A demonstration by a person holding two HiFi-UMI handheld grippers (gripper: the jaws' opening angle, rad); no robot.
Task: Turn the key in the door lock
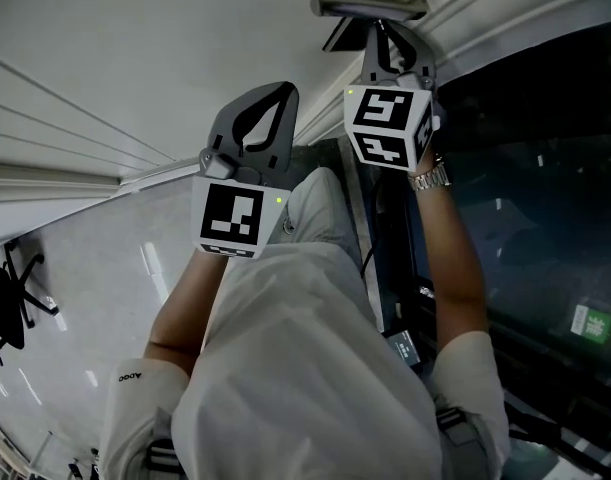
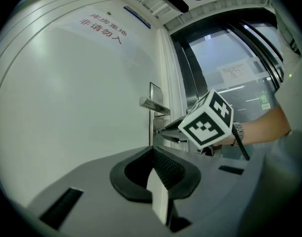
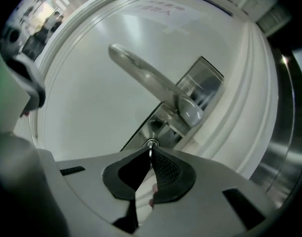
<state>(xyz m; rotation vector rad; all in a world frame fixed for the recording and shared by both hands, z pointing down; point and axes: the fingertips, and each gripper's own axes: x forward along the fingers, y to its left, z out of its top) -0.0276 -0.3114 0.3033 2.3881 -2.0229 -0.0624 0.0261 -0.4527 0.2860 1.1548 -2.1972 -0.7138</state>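
key (image 3: 150, 151) in lock (image 3: 151, 143), clamped between right tool (image 3: 151, 157) tips

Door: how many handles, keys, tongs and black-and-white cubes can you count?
Door handle: 1
Key: 1
Tongs: 2, the left tongs and the right tongs
Black-and-white cubes: 2, the left cube and the right cube
Total: 6

Small silver key (image 3: 151, 144) seated in the door lock (image 3: 163, 125), only its thin head showing edge-on, pinched between the tips of the right gripper's (image 3: 151, 153) fingers (image 3: 166, 171), lock plate shiny steel, under a lever handle (image 3: 146, 78), on a white door (image 3: 91, 112)
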